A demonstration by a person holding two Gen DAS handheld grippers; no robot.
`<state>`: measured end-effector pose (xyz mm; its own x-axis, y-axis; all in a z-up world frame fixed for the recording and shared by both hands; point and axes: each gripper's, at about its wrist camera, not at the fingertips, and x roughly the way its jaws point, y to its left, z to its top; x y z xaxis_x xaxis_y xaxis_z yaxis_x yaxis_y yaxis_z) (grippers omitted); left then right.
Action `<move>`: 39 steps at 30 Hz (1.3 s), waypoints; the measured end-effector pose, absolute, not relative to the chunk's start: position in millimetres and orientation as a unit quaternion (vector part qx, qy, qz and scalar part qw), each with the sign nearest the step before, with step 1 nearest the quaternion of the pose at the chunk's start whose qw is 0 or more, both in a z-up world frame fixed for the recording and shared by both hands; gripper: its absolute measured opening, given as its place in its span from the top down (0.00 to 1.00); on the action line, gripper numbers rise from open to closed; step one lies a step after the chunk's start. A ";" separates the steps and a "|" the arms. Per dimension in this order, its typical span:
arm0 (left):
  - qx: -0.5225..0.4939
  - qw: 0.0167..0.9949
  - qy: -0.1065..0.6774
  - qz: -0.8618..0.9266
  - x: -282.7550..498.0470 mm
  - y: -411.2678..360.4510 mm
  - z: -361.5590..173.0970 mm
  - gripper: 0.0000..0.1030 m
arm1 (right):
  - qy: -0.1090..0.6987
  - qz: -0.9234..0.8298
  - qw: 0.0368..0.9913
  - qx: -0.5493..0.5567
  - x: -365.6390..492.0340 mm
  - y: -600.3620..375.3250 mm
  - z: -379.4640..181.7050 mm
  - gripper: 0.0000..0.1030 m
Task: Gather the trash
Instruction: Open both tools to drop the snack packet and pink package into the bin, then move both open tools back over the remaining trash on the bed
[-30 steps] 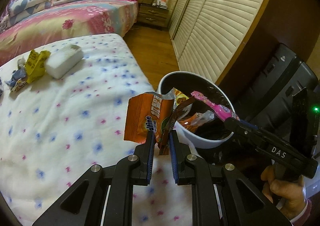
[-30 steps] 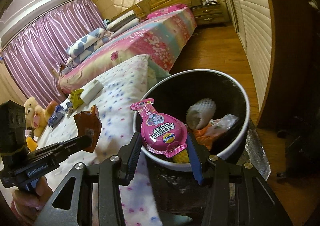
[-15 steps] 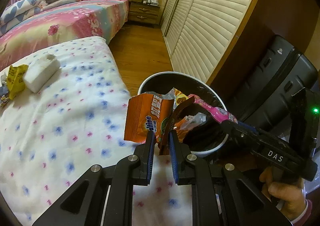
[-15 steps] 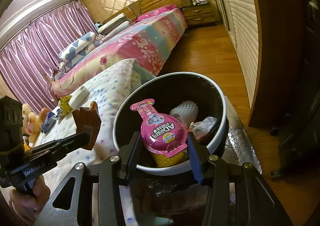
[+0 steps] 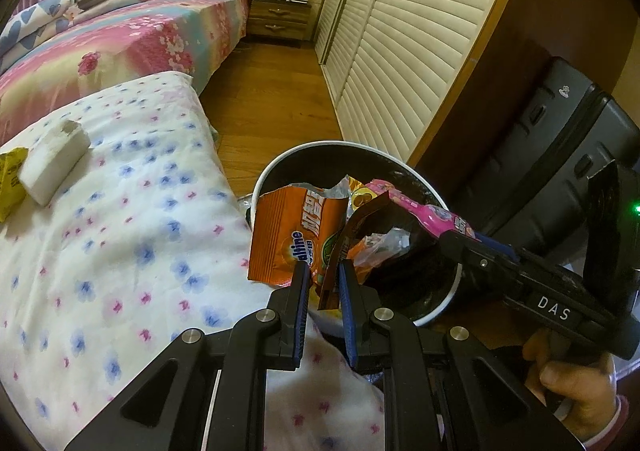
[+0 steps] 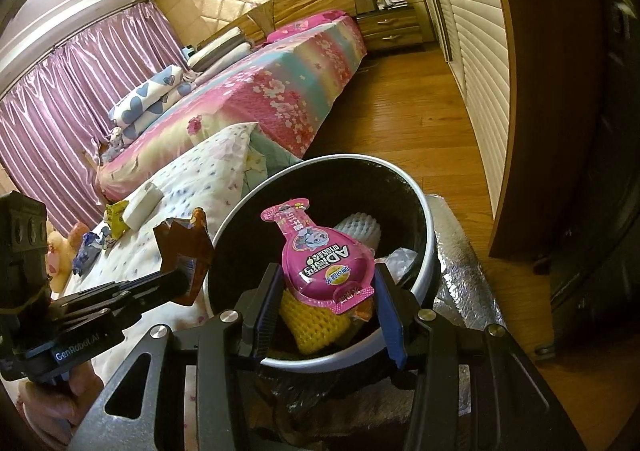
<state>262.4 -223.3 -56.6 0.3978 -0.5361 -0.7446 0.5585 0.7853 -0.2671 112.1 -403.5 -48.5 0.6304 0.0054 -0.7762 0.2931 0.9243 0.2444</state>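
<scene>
Left claw: the left claw [image 5: 323, 275] is pinched almost closed on an orange snack wrapper [image 5: 294, 237] together with a brown torn wrapper [image 5: 348, 247], both standing up out of its tips at the near rim of the bin.
Right claw: the right claw [image 6: 326, 291] is partly closed, its blue pads against the sides of a pink pouch [image 6: 320, 255], gripped at its wide end and held over the bin's mouth.
Bin: the round black trash bin [image 6: 424, 263] with a pale rim stands on the wooden floor just beside the bed; inside lie a white foam net sleeve [image 6: 360, 231], a yellow knitted-looking piece [image 6: 312, 319] and some clear plastic.
Bed: on the flowered blanket [image 5: 120, 231], well away from the bin, rest a white block [image 5: 54, 161] and a yellow packet [image 5: 10, 179] touching it.
Hands: a hand [image 5: 572, 383] grips the right claw's handle.
</scene>
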 end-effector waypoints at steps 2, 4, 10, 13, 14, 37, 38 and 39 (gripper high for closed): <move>0.014 0.835 0.441 -0.328 264.3 -225.1 -57.3 0.87 | 0.423 -0.081 0.885 0.175 113.8 -404.3 -48.7 0.56; 0.015 0.835 0.441 -0.329 265.7 -228.1 -57.9 0.87 | 0.424 -0.081 0.885 0.173 116.2 -405.2 -48.4 0.56; 0.015 0.834 0.443 -0.327 270.0 -233.3 -59.8 0.86 | 0.424 -0.082 0.886 0.171 121.4 -409.3 -49.0 0.56; 0.015 0.833 0.446 -0.327 271.7 -235.2 -60.5 0.85 | 0.425 -0.083 0.885 0.169 123.7 -411.2 -49.7 0.56; 0.016 0.833 0.446 -0.327 272.4 -234.9 -60.7 0.85 | 0.425 -0.083 0.885 0.169 124.3 -411.1 -49.9 0.56; -0.012 0.854 0.422 -0.304 243.3 -186.5 -47.1 0.50 | 0.411 -0.087 0.889 0.185 119.9 -404.3 -39.4 0.33; -0.015 0.854 0.423 -0.302 242.8 -181.8 -47.5 0.50 | 0.411 -0.084 0.889 0.184 119.9 -402.0 -38.8 0.31; -0.019 0.855 0.423 -0.298 242.2 -176.6 -48.3 0.50 | 0.411 -0.082 0.889 0.183 119.9 -398.6 -38.0 0.29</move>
